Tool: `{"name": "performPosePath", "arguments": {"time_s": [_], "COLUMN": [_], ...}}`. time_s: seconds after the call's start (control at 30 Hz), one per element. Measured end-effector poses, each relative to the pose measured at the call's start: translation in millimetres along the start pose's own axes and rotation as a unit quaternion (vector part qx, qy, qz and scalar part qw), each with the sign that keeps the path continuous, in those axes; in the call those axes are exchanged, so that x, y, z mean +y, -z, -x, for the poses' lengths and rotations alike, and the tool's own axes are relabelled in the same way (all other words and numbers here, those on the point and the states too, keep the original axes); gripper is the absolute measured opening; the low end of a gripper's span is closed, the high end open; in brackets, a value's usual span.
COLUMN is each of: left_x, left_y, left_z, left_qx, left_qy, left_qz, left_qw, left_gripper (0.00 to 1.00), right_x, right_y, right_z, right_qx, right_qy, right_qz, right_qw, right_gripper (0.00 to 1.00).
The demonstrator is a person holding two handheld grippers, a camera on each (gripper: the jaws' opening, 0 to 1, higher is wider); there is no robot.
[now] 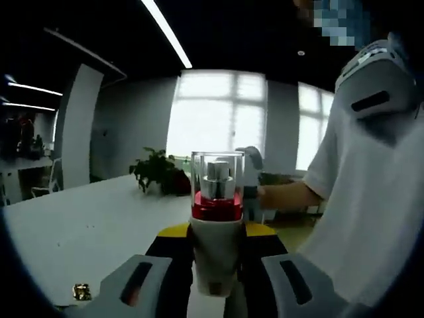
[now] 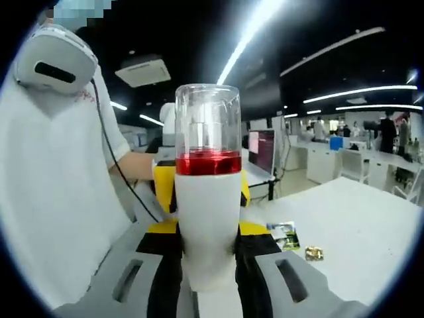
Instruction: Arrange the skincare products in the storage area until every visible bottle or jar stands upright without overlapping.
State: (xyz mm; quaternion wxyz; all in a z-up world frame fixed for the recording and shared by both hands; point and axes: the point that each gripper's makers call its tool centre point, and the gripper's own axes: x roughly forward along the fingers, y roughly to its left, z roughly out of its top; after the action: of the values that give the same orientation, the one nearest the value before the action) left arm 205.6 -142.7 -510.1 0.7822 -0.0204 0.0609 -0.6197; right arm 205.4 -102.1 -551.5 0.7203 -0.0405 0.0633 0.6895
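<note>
We've got the right gripper (image 2: pixel 207 265) clamped on a white plastic pump bottle with a red band and a clear domed cap (image 2: pixel 207 179), jaws pressed against its lower body on both sides, bottle standing upright between them. Past it, a small printed card (image 2: pixel 285 234) and a tiny gold-wrapped thing (image 2: pixel 314 253) lie just beside each other on the white table (image 2: pixel 358 218). A person in a white t-shirt (image 2: pixel 53 192) stands left of the bottle, with a thin dark cable (image 2: pixel 118 169) hanging across the shirt. A dark monitor (image 2: pixel 262 151) sits further back behind the bottle.
</note>
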Motion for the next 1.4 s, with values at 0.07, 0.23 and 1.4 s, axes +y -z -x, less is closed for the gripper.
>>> {"name": "performPosePath", "arguments": {"time_s": [0.07,0.23,1.4], "left_x": [-0.7,-1.9,86.6], "left_y": [3.1,18.5,170.8], "left_z": [-5,-14,-52], "left_qx": [0.007,0.031,0.154], "left_qy": [0.004,0.015,0.044], "left_qz": [-0.003,-0.010,0.014], "left_qw": [1.0000,0.9994,0.9870], "left_gripper": [0.23,0.23,0.22], "right_x": [-1,-3,-96], "right_y": [3.1,19.8,184.9], "right_z": [2,8,-12], "right_qx": [0.003,0.017,0.134], "right_qy": [0.004,0.018,0.080], "right_qz": [0.000,0.009,-0.007], "right_qw": [1.0000,0.9996,0.9878], "right_gripper": [0.29,0.29,0.29]}}
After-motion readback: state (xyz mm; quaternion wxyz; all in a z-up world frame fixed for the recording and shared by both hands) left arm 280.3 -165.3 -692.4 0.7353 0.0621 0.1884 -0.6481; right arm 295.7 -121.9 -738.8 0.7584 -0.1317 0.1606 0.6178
